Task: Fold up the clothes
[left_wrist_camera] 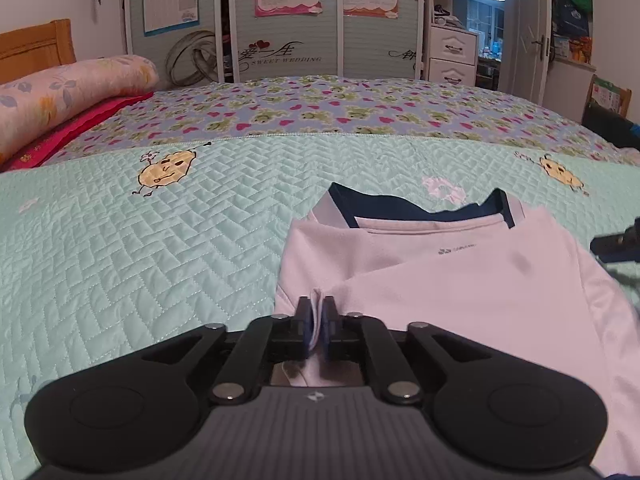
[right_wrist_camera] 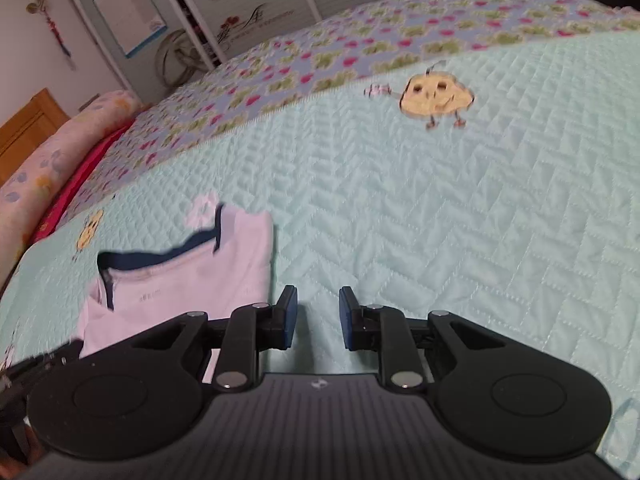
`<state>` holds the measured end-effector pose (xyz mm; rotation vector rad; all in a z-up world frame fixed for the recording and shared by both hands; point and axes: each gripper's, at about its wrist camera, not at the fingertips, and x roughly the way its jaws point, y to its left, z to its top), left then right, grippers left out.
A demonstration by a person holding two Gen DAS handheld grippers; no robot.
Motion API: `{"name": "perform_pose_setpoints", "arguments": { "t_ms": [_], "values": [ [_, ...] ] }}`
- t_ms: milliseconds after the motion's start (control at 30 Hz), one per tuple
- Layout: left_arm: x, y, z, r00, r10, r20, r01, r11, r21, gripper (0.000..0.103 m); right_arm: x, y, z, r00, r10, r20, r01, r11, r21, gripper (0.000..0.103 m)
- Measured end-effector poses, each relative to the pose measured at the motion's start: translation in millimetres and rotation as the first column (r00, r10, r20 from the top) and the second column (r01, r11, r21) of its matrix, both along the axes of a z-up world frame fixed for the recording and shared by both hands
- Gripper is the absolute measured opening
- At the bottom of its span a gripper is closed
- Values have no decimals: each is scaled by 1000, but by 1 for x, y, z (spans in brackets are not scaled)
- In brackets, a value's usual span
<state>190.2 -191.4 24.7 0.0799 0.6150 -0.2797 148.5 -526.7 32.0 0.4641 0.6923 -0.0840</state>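
Shirt, pale pink with a dark collar, lies partly folded on the bed, lower right of the left view. The left tongs pinch its edge, probably to carry a fold. The right tongs hang open beside it, holding nothing.

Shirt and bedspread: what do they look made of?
Shirt: looks like thin, smooth matte knit, pale pink with navy collar trim; it drapes softly where the left gripper pinches it. Bedspread: seemingly quilted mint fabric with slight sheen, stitched in a herringbone pattern.
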Motion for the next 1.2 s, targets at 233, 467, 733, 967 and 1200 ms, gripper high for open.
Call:
{"name": "perform_pose_setpoints", "arguments": {
  "t_ms": [233, 467, 733, 967, 1200],
  "values": [
    [-9, 9, 7, 999, 2, 42, 0, 999, -43, 43, 27, 21, -8, 994, 112, 2, -112, 990, 82, 22],
    [-18, 19, 9, 998, 20, 53, -17, 998, -57, 44, 37, 26, -12, 995, 89, -35, -88, 996, 16, 15],
    [-36, 31, 17, 998, 66, 18, -63, 989, -133, 47, 45, 30, -13, 995, 78, -67, -82, 995, -55, 0],
    [-52, 53, 21, 996, 57, -64, -70, 969, -237, 47, 9, 58, 17, 984, 173, 48, -168, 982, -80, 30],
    [-50, 45, 17, 991, 31, -129, -65, 961, -270, 47, -32, 105, 20, 959, 280, 41, -276, 957, -86, 37]
  ]
}}
